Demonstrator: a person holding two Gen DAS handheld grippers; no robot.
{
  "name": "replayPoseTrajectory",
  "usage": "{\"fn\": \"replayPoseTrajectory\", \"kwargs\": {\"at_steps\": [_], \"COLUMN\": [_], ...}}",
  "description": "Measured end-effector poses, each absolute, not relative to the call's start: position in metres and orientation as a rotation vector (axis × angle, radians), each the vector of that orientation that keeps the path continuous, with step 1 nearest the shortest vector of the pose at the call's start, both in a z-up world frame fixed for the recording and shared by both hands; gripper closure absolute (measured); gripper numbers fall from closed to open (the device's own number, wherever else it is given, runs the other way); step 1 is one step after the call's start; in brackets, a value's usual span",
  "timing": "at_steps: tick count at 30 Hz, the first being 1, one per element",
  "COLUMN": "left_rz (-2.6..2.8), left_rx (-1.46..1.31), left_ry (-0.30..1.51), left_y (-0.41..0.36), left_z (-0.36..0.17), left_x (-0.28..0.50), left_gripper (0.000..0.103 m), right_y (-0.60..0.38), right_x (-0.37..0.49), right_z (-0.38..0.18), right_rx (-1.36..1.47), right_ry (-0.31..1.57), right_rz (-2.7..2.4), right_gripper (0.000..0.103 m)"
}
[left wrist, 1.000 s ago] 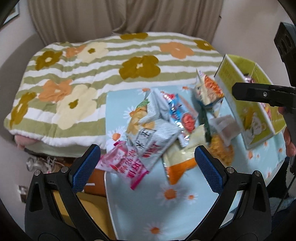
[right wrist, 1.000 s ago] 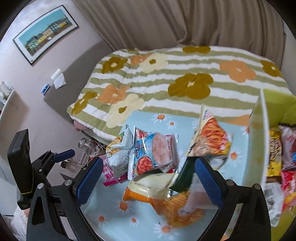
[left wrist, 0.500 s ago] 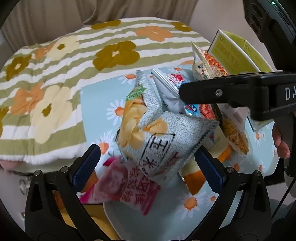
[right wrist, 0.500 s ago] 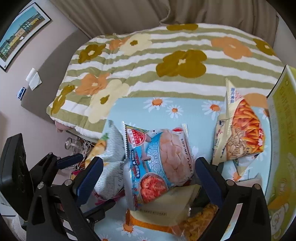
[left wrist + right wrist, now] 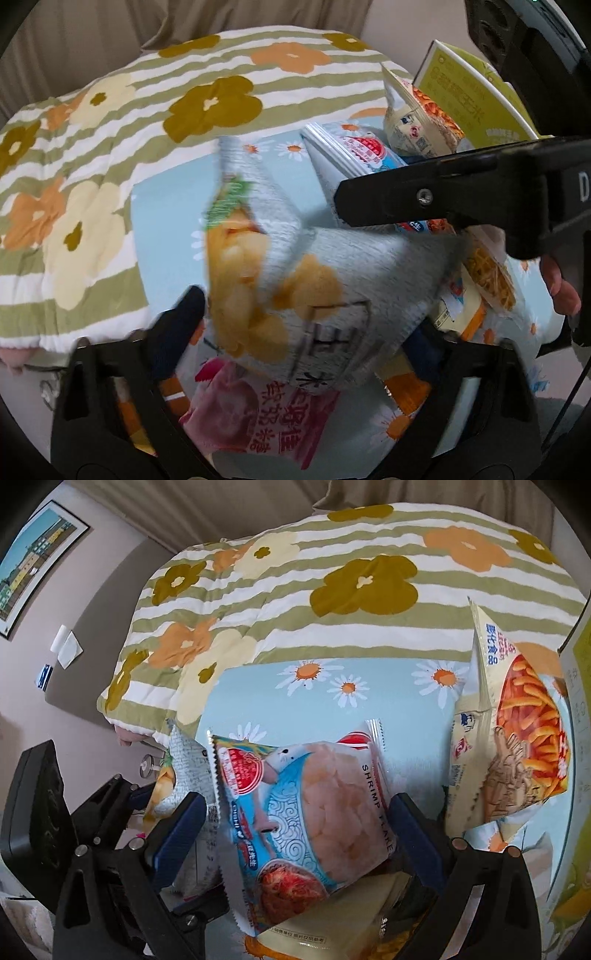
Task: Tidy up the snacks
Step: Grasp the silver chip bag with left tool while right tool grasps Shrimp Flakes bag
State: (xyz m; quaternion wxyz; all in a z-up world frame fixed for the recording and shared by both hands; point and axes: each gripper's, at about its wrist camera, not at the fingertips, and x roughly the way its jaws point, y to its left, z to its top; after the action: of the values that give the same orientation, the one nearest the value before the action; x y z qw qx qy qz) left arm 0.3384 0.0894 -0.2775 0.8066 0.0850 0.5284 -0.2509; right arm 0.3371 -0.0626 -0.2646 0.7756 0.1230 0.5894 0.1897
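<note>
A pile of snack bags lies on a daisy-print table (image 5: 325, 701). My left gripper (image 5: 299, 328) is open with its fingers on either side of a grey chip bag (image 5: 332, 288), close against it. My right gripper (image 5: 299, 830) is open around a blue shrimp flake bag (image 5: 317, 812), which stands between its fingers. The shrimp flake bag also shows in the left wrist view (image 5: 354, 155). A pink bag (image 5: 266, 417) lies under the grey one. A cream bag of orange sticks (image 5: 517, 731) leans at the right.
A yellow-green box (image 5: 469, 99) stands at the table's right side. A flowered, striped blanket (image 5: 332, 583) covers the bed behind the table. The right gripper's body (image 5: 461, 199) crosses the left wrist view. Orange and cream bags (image 5: 461, 310) lie at the right.
Both grippers have moved forward and down into the pile. The grey bag now fills the space between the left fingers, and the shrimp flake bag sits between the right fingers.
</note>
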Motion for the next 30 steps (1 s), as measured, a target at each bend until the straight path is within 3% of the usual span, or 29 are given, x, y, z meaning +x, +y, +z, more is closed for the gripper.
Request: {"fn": "replayPoseTrajectory", "kwargs": {"at_steps": [7,24,30], "left_rz": [-0.543,-0.455,-0.455], "left_rx": [0.195,0.24,0.238], "left_ry": [1.125,1.078,1.059], "left_y": [0.093,0.121,0.119], "left_z": [-0.275,-0.244,-0.244], "left_x": [0.34,0.322,0.317], "left_gripper": [0.032,0.033,0.033], "right_y": [-0.065,-0.061,-0.064], "right_x": [0.341,0.349,0.345], "right_z": [-0.268,-0.28,-0.276], "right_rx": [0.27,0.292,0.297], "right_ry": [1.289,1.347,1.332], "right_rz": [0.411,0.45,0.458], "right_gripper": [0.004,0.005,0.02]}}
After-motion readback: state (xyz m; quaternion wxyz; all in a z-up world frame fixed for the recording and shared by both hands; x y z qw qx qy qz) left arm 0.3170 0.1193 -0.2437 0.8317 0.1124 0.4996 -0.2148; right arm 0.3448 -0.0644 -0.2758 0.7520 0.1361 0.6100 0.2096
